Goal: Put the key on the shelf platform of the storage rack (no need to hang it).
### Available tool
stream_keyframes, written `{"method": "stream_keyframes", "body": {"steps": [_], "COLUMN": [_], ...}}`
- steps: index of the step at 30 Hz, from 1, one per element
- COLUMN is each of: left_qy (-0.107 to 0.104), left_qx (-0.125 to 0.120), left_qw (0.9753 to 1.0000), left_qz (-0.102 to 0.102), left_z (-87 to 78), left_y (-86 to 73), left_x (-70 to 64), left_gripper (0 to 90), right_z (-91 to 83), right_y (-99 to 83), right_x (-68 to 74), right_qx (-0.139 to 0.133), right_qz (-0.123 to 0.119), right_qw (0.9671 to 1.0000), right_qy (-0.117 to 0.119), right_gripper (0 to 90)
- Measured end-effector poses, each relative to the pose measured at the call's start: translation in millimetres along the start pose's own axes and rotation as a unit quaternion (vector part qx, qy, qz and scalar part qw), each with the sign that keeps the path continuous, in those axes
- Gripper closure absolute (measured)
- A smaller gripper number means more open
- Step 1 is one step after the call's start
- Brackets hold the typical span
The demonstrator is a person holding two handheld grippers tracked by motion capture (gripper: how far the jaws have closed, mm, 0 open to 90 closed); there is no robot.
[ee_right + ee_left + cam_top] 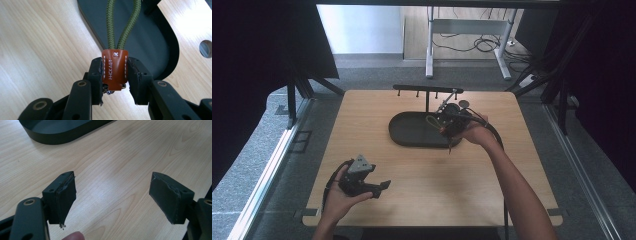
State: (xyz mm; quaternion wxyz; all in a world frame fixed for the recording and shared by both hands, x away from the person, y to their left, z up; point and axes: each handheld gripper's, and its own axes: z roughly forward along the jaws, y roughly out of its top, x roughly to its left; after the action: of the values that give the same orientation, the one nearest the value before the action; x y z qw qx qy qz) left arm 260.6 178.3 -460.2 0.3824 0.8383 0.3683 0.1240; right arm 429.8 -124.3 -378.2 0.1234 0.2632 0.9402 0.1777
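Nearest me, my left hand [343,192] rests low over the front-left part of the desk [427,190], palm cupping the left tongs [382,188], which point to the right across the wood. In the left gripper view its jaws stand wide apart with bare desk between them and nothing held; a fingertip [73,236] shows at the bottom edge. There is plenty of open wood around this hand, and the desk's front edge lies just behind it.

Farther out, my right forearm [517,185] reaches diagonally from the bottom right toward the middle of the desk, the hand turned inward over the right end of the black oval tray [409,131]. The right tongs [115,75] are closed down on a brown leather tab [114,69] stamped with white lettering, gripping it from both sides. From the tab an olive-green cord loop [122,22] runs away over the tray's floor. I cannot tell whether the tab touches the tray or hangs above it.

Behind the tray stands a black rack [428,91] with a horizontal bar and small pegs, near the desk's far edge. Bare wood lies open left of the tray.
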Motion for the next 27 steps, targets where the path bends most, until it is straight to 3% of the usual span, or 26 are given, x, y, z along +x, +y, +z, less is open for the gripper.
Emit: {"method": "stream_keyframes", "body": {"steps": [27], "left_qy": [0.0], "left_qx": [0.001], "left_qw": [1.0], "left_qz": [-0.003], "left_z": [-0.4], "left_y": [-1.2], "left_x": [3.2], "left_gripper": [21.9], "right_z": [26.1], "right_y": [20.3], "right_x": [-31.9], "right_qx": [0.002], "right_qz": [0.025], "right_qw": [0.9997], "right_qy": [-0.004], "right_gripper": [66.0]}}
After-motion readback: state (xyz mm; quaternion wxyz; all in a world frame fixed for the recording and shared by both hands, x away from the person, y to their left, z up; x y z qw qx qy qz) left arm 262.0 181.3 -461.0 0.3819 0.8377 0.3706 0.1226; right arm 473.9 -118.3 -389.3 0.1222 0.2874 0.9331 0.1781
